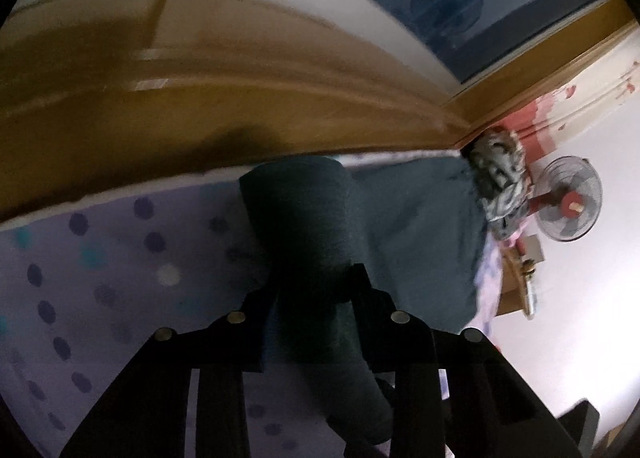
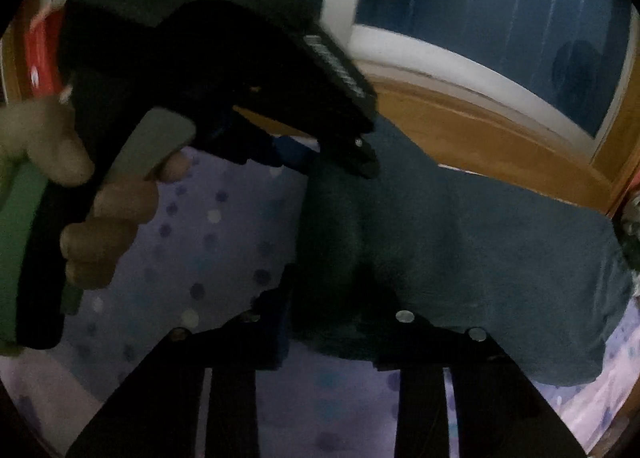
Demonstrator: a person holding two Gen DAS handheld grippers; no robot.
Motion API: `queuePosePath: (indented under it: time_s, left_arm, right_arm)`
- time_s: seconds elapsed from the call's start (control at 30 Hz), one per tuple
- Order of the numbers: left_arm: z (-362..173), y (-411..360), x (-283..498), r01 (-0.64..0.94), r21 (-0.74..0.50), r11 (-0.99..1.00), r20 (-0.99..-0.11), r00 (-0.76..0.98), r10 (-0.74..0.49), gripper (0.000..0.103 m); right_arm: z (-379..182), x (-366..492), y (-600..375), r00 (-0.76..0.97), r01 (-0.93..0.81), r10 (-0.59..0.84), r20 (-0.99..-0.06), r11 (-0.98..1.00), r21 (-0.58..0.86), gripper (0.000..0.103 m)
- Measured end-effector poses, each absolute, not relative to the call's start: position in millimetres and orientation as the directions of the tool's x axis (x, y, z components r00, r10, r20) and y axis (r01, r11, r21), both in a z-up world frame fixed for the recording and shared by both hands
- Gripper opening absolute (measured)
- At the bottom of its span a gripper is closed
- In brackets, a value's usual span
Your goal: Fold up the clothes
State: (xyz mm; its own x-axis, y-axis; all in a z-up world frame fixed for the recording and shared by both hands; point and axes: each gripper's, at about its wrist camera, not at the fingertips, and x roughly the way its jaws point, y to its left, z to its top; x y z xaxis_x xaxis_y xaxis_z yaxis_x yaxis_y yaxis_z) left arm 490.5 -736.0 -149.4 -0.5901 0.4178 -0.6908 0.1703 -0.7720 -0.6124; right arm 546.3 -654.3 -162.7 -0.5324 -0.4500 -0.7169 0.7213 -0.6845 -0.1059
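Both grippers clamp teal garment (image 1: 312, 226) | over dotted sheet (image 1: 100, 278) (pics blurry)

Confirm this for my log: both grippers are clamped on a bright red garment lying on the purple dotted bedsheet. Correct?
Not quite. The garment is dark teal, not red; the right wrist view shows it. Left gripper and right gripper do clamp it on the purple dotted bedsheet.

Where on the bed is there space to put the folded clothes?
The dotted purple sheet left of the dark teal garment lies bare, up to the wooden wall. The right side is crowded: the garment spreads there, with a grey patterned bundle beyond.
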Motion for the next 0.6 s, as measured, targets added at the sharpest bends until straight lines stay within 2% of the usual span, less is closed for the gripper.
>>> queuePosePath:
  time_s: [0.3,0.47,0.6]
  left_arm:
    - [-101,-692,476,0.154,-0.59,-0.792,-0.664,-0.651,0.368,0.031]
    - [-89,-653,449,0.126,-0.551,-0.825,-0.681,-0.638,0.358,0.031]
    - [-88,-620,425,0.113,-0.539,-0.835,-0.696,-0.618,0.366,0.031]
  right_arm:
    - [-120,500,-589,-0.386,0.76,-0.64,-0.664,-0.629,0.165,0.028]
    - [-113,463,-531,-0.333,0.697,-0.712,-0.618,-0.627,0.348,0.028]
    - [-121,444,-504,-0.329,0.642,-0.725,-0.605,-0.642,0.42,0.028]
